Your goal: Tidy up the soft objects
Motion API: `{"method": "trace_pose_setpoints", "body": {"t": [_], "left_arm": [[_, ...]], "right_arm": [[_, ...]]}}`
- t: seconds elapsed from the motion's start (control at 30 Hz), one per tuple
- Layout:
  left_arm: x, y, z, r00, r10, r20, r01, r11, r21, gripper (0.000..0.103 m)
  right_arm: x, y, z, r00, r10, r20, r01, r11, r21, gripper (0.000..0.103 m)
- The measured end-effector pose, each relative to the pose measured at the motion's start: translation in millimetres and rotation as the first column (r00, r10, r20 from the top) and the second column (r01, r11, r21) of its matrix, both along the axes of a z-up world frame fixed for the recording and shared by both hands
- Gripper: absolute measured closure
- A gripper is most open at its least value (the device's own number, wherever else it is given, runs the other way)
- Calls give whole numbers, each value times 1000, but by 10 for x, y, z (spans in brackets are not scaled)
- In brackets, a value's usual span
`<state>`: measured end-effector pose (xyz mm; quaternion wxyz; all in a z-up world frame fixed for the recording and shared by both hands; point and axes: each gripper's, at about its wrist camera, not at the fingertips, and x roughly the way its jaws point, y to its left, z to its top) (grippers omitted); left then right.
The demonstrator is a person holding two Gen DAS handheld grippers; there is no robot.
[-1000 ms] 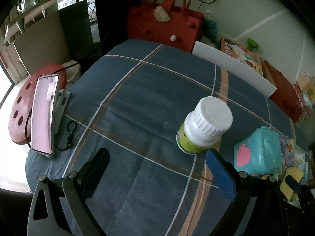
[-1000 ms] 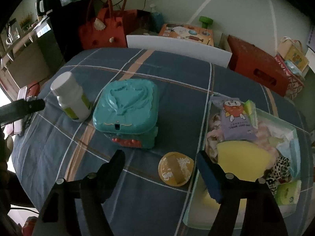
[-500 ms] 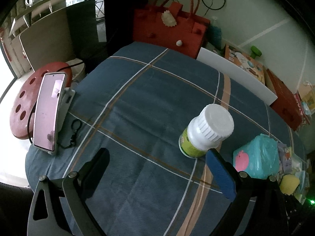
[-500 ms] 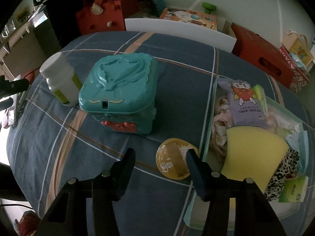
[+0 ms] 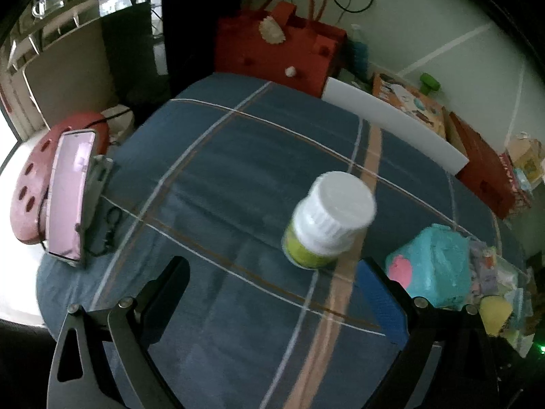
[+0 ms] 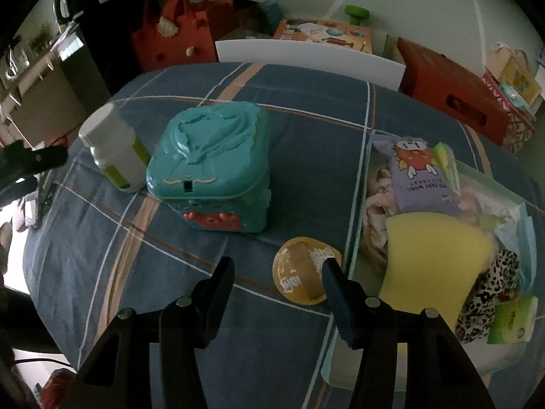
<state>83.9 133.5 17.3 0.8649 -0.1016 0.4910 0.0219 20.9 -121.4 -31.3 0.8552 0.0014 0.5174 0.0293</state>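
Soft objects already crowd the clear bin beside the right gripper, whose jaws stand partly apart over the checked blue cloth with nothing between them. A round yellow disc lies flat on the cloth just ahead of that gripper; the blue-padded right finger overlaps the disc's edge in the picture, and the disc itself sits just beside the bin's near wall. Whether the finger touches it cannot be told. Inside the bin, a yellow sponge rests nearest the disc, with a leopard-print cloth and a green pack on its far side and a purple wipes pouch farther along. Away from the bin, on the disc's other side, stand a teal toy box and, beyond it, a white-capped bottle. The left gripper hangs wide apart and empty, well away from the bin, with the bottle just ahead of its right finger. Judged from this, the disc is the right hand's to take: it lies ahead and to the right of the jaws' midline, has no long axis to line up with, and the bin is a short carry to the right.
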Motion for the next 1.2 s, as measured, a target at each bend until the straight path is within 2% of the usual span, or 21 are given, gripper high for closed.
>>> {"method": "trace_pose_setpoints", "body": {"t": [0.13,0.3,0.43,0.57,0.7,0.87,1.07,1.2], "left_arm": [[-1,-102,33,1000,-9,10,9,999,-40,5],[-3,-266,95,999,-21,28,22,1000,-17,5],[-25,-412,133,997,-64,38,66,996,-55,5],[-118,-578,241,991,-116,71,120,991,-57,5],[-328,-721,358,980,-161,116,167,985,-49,5],[-723,-996,448,954,-257,152,262,965,-15,5],[-1050,-1200,492,945,-286,157,294,955,-36,5],[-1330,-1333,463,948,-276,159,275,961,23,5]], "right_arm": [[-34,-71,7,1000,1,-5,-1,1000,9,46],[-86,-102,115,999,26,28,-27,999,32,46],[-113,-144,192,999,11,47,-13,999,38,46],[-203,-211,359,995,-33,92,30,999,29,46],[-409,-379,570,981,-118,154,119,993,1,46],[-822,-622,612,966,-217,141,219,976,3,46],[-1269,-826,651,949,-281,140,285,959,-10,45],[-1542,-947,681,934,-322,152,329,944,-20,45]]}}
